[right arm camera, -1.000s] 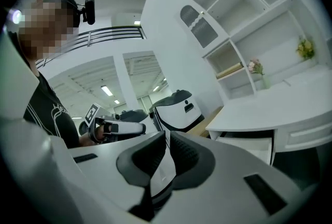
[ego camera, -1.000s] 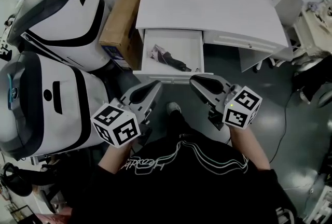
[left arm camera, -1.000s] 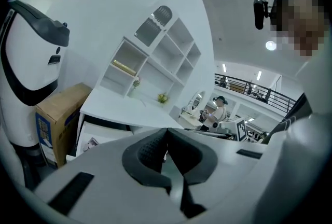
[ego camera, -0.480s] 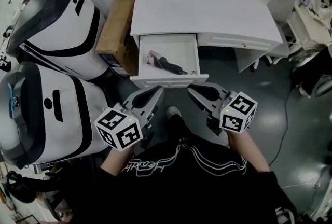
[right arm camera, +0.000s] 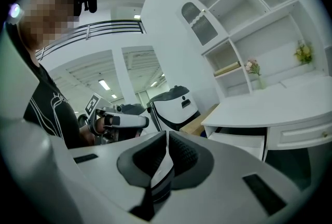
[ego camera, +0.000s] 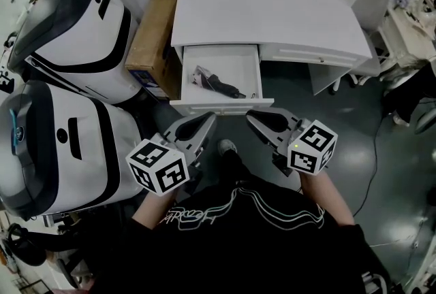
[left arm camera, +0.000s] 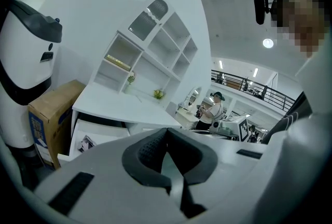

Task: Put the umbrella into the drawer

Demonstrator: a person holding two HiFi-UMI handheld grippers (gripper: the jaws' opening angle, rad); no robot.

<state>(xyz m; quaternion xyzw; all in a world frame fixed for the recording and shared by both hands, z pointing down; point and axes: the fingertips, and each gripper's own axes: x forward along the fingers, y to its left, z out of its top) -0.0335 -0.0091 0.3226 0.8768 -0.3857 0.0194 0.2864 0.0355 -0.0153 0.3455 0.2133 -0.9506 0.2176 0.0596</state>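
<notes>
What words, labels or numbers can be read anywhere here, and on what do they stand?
Nothing can be read clearly.
Shirt: white script lettering, upside down, not legible.
Cardboard box: blue print on its side, too small to read.
Marker cubes: black-and-white square patterns, no letters.

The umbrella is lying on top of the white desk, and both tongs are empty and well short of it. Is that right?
Not quite. The umbrella lies inside the open drawer below the desktop, not on top of it, as the head view shows. The rest stands: the left tongs and the right tongs are empty and well short of it.
</notes>
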